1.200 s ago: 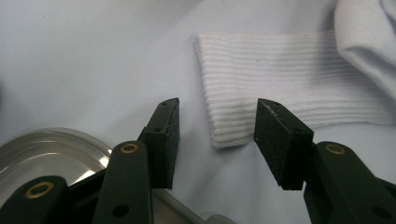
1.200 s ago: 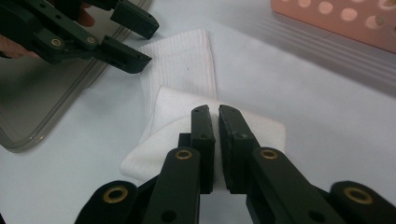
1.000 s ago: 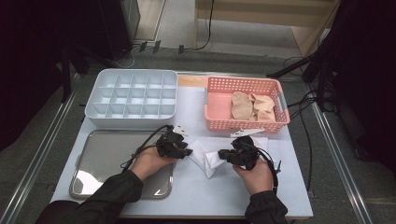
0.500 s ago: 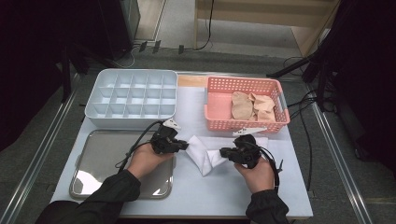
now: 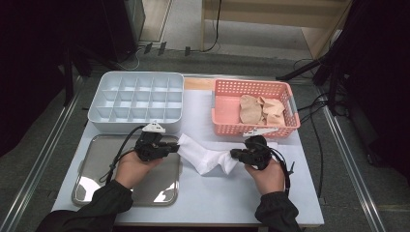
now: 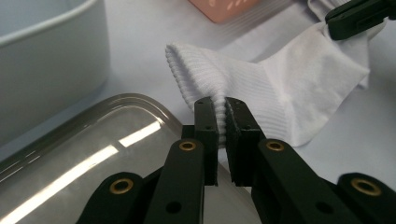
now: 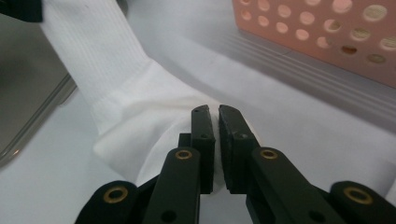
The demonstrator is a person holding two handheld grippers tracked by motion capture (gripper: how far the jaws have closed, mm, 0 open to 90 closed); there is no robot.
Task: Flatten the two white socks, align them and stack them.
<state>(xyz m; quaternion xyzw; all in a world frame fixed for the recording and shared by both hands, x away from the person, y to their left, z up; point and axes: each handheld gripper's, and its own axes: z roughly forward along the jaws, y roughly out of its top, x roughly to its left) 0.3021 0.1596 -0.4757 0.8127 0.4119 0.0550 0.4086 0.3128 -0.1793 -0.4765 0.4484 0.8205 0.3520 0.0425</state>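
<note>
a white ribbed cotton sock (image 5: 205, 158) lies stretched across the middle of the pale worktop (image 5: 208, 203), held at both ends. the left tool (image 5: 170, 147) has its two black jaws pinched together on the ribbed cuff, at the 9 o'clock end of the sock; in the left gripper view the cuff fabric (image 6: 205, 79) is squeezed between the jaws just beyond the rim of the shiny rectangular metal tray (image 6: 84, 158). the right tool (image 5: 237, 154) is clamped on the foot end at 3 o'clock, and the right gripper view shows soft white cloth (image 7: 154, 135) bunched up between its nearly closed jaws. the sock hangs a little slack and kinked at the heel, so it reads as picked out and being pulled straight, not yet folded or stowed. at 1 o'clock from the sock stands a salmon-pink perforated plastic basket (image 5: 227, 126) with a couple of beige socks (image 5: 261, 110) lying in it, still to be handled by the look of it. at 11 o'clock sits a pale grey plastic organiser box (image 5: 137, 98) divided into many small cells, all of which appear bare, so no sock seems to have been put away so far. judging from this, the work is near its start: one sock is in hand, and the folding and placing are left.
</note>
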